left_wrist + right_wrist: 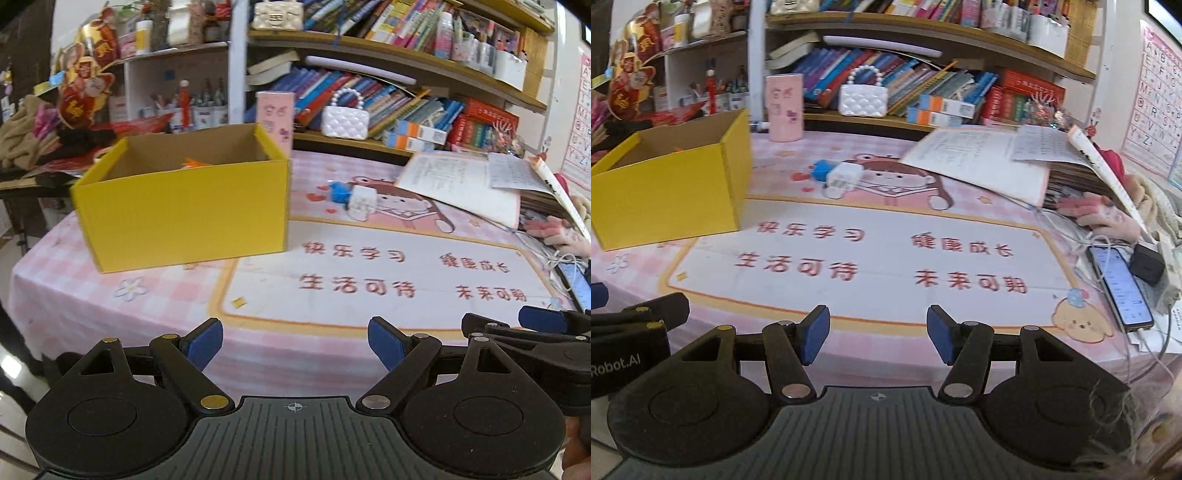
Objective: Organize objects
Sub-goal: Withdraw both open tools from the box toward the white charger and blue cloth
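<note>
Yellow box (pixel 181 206) sits upper left; blue-white toy (pixel 352 199) lies centre, apart from it. I hold left gripper (pixel 295 345) and right gripper (pixel 877 336) wide, empty. Approach step; next, reach the toy.

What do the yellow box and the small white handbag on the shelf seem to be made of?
Yellow box: cardboard, likely corrugated, matte yellow outside, raw brown inside with thin folded walls. White handbag: probably glossy faux leather or plastic, given its quilted, shiny surface; its handle looks like a string of pearl-like beads.
</note>
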